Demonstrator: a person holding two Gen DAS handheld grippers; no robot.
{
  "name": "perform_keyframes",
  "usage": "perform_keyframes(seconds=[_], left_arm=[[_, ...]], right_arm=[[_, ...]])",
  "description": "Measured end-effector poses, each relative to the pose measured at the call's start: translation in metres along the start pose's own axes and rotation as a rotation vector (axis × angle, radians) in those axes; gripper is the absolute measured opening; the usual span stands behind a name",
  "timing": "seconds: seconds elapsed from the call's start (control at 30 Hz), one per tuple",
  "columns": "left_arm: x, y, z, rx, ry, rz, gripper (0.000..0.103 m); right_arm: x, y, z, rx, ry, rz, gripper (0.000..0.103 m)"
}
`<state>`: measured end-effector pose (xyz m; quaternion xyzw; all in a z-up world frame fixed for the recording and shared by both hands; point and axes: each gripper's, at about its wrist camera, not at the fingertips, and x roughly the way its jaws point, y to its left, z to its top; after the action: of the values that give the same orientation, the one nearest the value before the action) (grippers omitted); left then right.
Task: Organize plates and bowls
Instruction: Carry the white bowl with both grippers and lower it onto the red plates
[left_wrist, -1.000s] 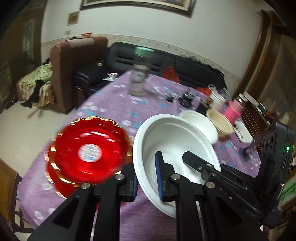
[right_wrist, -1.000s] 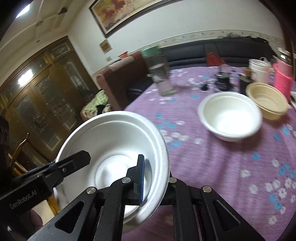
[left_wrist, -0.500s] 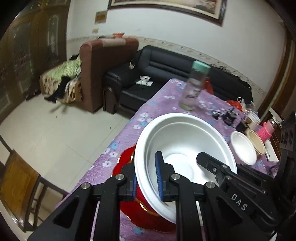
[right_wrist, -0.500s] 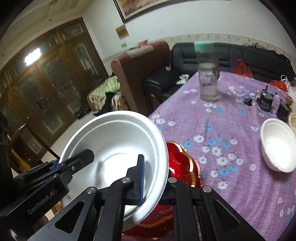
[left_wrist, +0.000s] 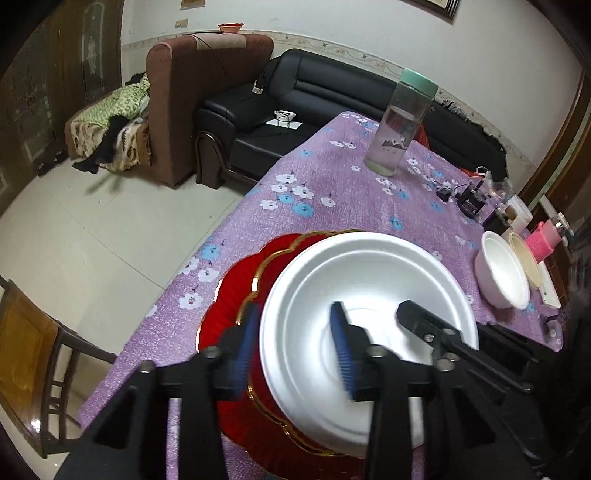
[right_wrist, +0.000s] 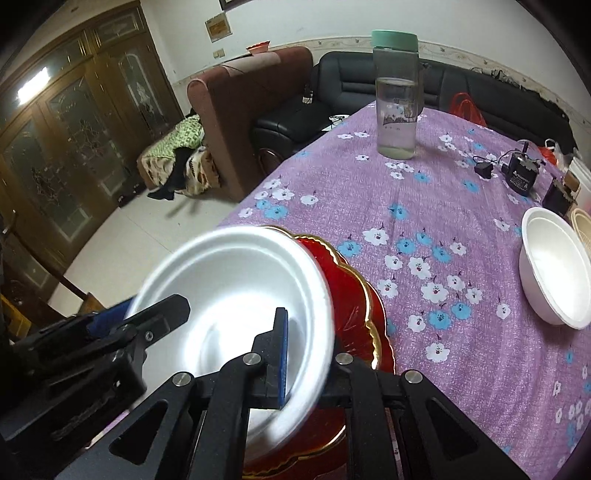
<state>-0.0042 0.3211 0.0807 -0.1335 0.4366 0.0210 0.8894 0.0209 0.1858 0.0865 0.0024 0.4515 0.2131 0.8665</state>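
A large white foam bowl (left_wrist: 369, 295) lies low over a stack of red gold-rimmed plates (left_wrist: 236, 295) at the table's near corner. My left gripper (left_wrist: 294, 306) straddles its near rim, and its jaws are opening: the blue pads (left_wrist: 243, 350) stand clear of the rim. My right gripper (right_wrist: 306, 332) is shut on the bowl's (right_wrist: 236, 291) opposite rim, one pad (right_wrist: 281, 350) inside and the other finger under the rim. The red plates (right_wrist: 354, 295) show beside the bowl. A smaller white bowl (left_wrist: 500, 275) and a beige bowl (left_wrist: 526, 258) sit far right.
A tall water bottle (left_wrist: 400, 125) with a green lid stands at the far end of the purple flowered tablecloth (left_wrist: 351, 206). Chargers (left_wrist: 469, 199), a pink cup (left_wrist: 541, 242) and small containers crowd the far right. A wooden chair (left_wrist: 29, 350) stands beside the table's left edge.
Both grippers carried the white bowl left and down until it came over the red plates. The left jaws, shut on the rim before, have now spread apart.
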Motion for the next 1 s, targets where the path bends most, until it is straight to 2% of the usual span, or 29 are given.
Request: perform_keyframes(seconds=[0.13,0.2,0.27,0.37,0.43,0.5,0.7,0.87,1.0], left_arm=[[-0.006,0.0,-0.001,0.01,0.005,-0.006,0.047],[-0.012,0.0,-0.001,0.008,-0.007,-0.014,0.053],[-0.02,0.0,-0.003,-0.003,-0.029,-0.019,0.064],[-0.025,0.001,-0.004,-0.012,-0.044,-0.025,0.072],[-0.027,0.004,-0.003,-0.026,-0.045,-0.032,0.072],[-0.03,0.006,-0.003,-0.046,-0.056,-0.033,0.072],[-0.05,0.015,-0.011,-0.104,-0.097,-0.031,0.072],[-0.07,0.018,-0.017,-0.14,-0.139,-0.023,0.072],[-0.082,0.018,-0.023,-0.179,-0.168,-0.025,0.074]], right_arm=[[0.005,0.002,-0.002,-0.017,0.003,-0.024,0.011],[0.004,0.0,-0.003,-0.018,-0.015,-0.034,0.011],[0.002,-0.002,-0.002,-0.011,-0.028,-0.029,0.013],[-0.004,-0.005,-0.001,0.011,-0.058,-0.011,0.027],[-0.009,-0.005,-0.002,0.011,-0.078,-0.012,0.034],[-0.017,-0.006,-0.002,0.019,-0.115,0.007,0.036],[-0.032,-0.007,-0.003,0.021,-0.181,0.016,0.048],[-0.036,-0.017,-0.007,0.054,-0.189,0.03,0.05],[-0.049,-0.028,-0.013,0.076,-0.236,-0.018,0.05]])
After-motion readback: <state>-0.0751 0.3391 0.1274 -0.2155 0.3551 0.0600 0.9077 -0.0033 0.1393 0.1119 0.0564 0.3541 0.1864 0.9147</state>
